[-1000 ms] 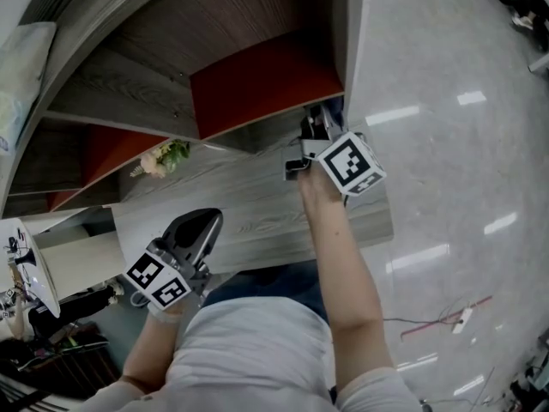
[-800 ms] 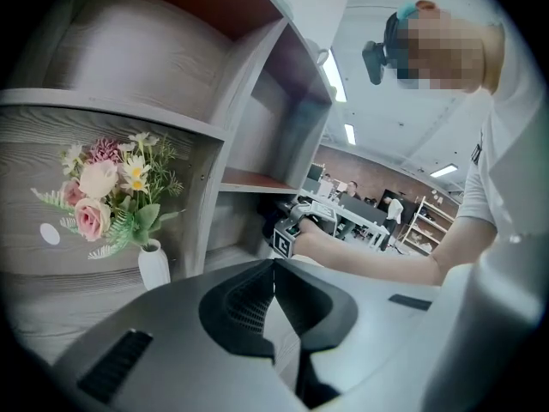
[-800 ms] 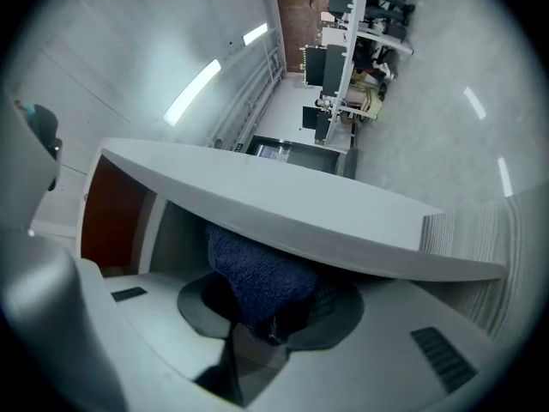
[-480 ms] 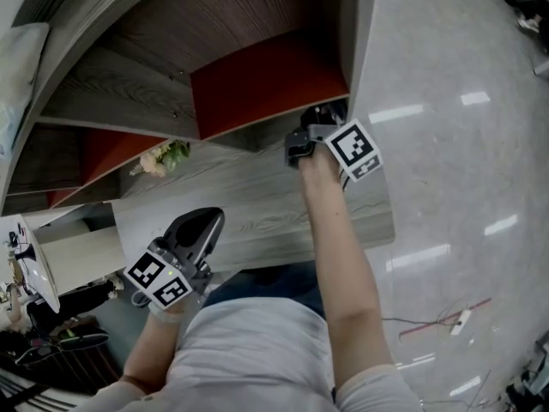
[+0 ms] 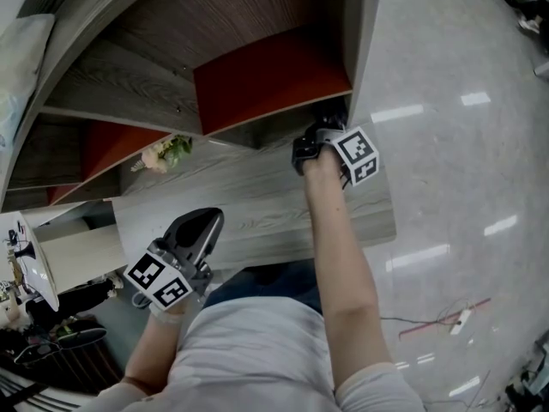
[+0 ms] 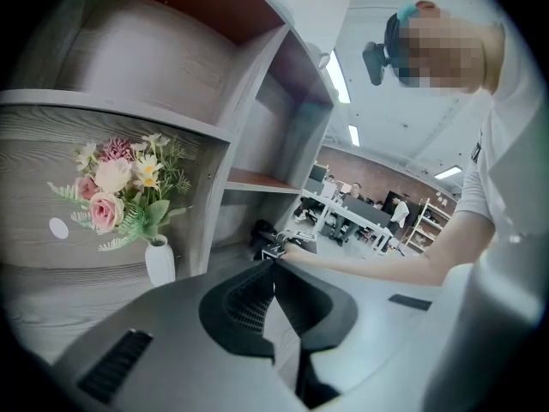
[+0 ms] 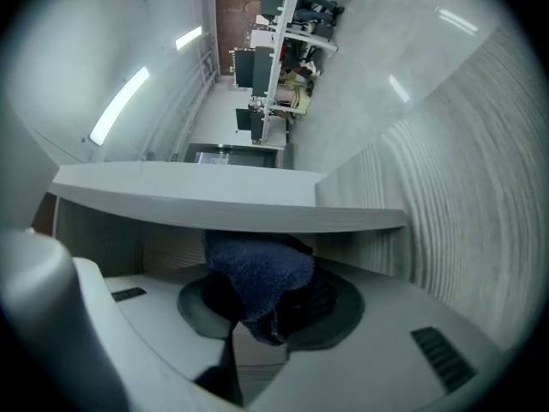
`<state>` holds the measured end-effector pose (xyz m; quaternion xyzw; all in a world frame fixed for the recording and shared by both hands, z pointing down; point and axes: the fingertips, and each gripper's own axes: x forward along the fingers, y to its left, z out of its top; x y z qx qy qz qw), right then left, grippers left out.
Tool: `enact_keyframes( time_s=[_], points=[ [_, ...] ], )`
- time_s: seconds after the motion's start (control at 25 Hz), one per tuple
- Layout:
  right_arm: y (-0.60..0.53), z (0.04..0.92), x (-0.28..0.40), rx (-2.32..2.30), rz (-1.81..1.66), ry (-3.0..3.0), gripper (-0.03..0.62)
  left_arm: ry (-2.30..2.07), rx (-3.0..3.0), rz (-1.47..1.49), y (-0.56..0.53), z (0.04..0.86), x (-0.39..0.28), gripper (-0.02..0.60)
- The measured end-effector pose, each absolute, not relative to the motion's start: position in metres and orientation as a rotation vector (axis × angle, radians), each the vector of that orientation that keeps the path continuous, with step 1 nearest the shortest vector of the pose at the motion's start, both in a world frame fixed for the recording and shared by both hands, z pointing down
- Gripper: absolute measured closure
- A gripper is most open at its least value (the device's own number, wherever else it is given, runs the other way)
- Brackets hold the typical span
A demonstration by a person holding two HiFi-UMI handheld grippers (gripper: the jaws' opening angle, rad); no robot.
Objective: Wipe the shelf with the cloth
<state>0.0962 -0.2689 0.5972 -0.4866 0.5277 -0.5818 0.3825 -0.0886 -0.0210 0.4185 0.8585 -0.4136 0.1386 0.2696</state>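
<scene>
The grey wood-grain shelf runs across the middle of the head view, under a red-backed cubby. My right gripper is at its far right end, by the upright side panel, shut on a dark blue cloth that bulges out between its jaws. The cloth shows only as a dark patch past the marker cube in the head view. My left gripper hovers at the shelf's near left edge, jaws closed together with nothing between them, pointing along the shelf toward the right gripper.
A small white vase of pink and white flowers stands at the back left of the shelf, also seen as flowers in the left gripper view. Glossy floor lies to the right. Desks and people fill the room beyond.
My right gripper has slid a little along the shelf's right end toward the side panel, its marker cube turning. The left gripper has stayed where it was.
</scene>
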Motion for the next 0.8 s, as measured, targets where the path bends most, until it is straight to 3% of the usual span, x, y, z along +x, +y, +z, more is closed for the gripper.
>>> enact_keyframes(
  time_s=[0.28, 0.8],
  points=[
    [-0.242, 0.598, 0.102, -1.214, -1.504, 1.275, 0.482, -1.107, 2.322, 0.374, -0.01, 0.419, -0.095, 0.566],
    [-0.249, 0.516, 0.1, -1.093, -1.29, 1.44, 0.488, -1.121, 2.317, 0.352, -0.009, 0.417, -0.109, 0.566]
  ],
)
